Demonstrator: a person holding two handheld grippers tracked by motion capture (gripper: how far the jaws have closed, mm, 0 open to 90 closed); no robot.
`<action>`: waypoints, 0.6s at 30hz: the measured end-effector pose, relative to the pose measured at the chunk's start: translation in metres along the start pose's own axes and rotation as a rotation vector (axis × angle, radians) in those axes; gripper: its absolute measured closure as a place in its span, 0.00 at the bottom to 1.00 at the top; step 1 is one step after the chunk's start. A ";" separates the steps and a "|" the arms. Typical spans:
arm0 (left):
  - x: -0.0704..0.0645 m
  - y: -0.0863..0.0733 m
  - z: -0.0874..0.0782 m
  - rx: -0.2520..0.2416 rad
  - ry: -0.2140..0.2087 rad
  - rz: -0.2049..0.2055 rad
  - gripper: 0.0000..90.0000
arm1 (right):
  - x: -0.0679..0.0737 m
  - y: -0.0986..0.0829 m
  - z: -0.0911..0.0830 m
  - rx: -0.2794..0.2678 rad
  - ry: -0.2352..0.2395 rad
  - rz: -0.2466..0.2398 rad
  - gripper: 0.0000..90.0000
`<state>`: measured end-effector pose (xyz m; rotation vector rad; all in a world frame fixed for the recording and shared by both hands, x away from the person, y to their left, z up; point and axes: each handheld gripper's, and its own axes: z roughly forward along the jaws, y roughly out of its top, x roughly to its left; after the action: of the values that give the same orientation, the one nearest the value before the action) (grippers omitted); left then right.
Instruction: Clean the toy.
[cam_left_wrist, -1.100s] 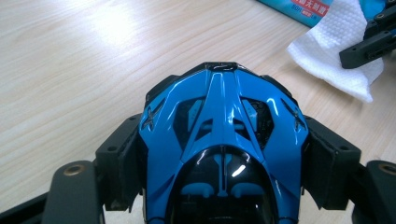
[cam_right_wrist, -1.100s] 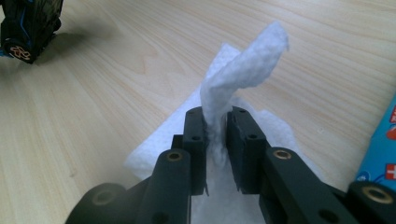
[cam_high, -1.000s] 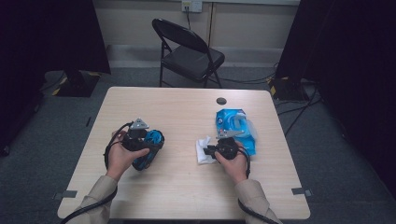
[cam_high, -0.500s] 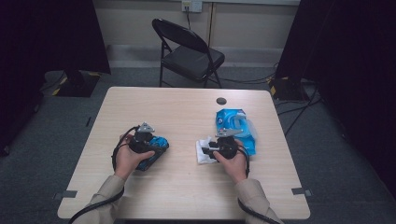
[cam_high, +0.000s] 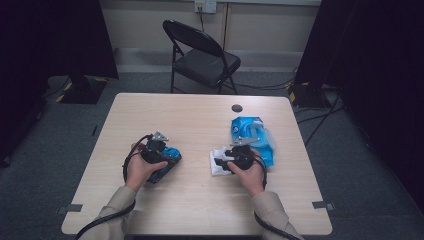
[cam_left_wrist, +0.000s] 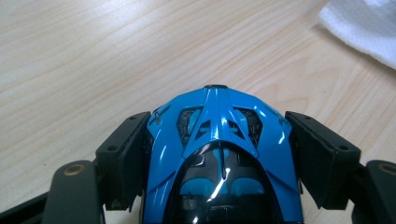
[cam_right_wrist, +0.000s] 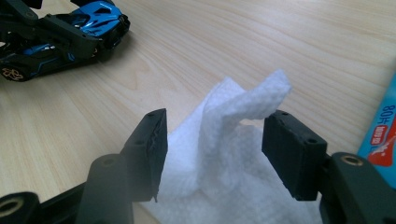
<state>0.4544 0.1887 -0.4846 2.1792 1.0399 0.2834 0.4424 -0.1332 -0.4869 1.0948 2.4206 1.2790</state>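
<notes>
A glossy blue and black toy car (cam_left_wrist: 219, 135) lies on the wooden table (cam_high: 190, 120), nose pointing away in the left gripper view. My left gripper (cam_left_wrist: 217, 140) is shut on it, one pad pressed to each flank. In the high view the car (cam_high: 167, 162) sits left of centre under my left gripper (cam_high: 165, 157). A crumpled white wipe (cam_right_wrist: 233, 154) lies at centre right with one fold standing up. My right gripper (cam_right_wrist: 217, 126) is open, and its jaws stand either side of that fold without touching it. In the high view my right gripper (cam_high: 221, 162) points left over the wipe (cam_high: 216, 159).
A blue wipes packet (cam_high: 252, 134) lies just beyond the right hand; its edge (cam_right_wrist: 380, 135) shows at the right. A small black disc (cam_high: 237, 108) sits near the table's far edge. A black folding chair (cam_high: 202, 55) stands behind the table.
My left hand has slid a little to the right with the car between the jaws. The right gripper has stayed over the wipe.
</notes>
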 end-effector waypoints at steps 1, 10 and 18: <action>0.000 0.000 0.000 0.012 -0.001 0.000 0.28 | 0.000 0.000 0.000 0.000 0.001 -0.002 0.45; 0.003 0.000 -0.005 0.003 0.001 -0.037 0.25 | 0.002 0.000 -0.003 0.003 -0.003 -0.007 0.43; 0.004 0.000 -0.013 0.001 0.004 -0.048 0.22 | 0.005 0.001 -0.004 0.005 0.007 -0.012 0.41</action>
<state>0.4509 0.1983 -0.4754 2.1520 1.0925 0.2654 0.4371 -0.1321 -0.4827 1.0771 2.4331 1.2752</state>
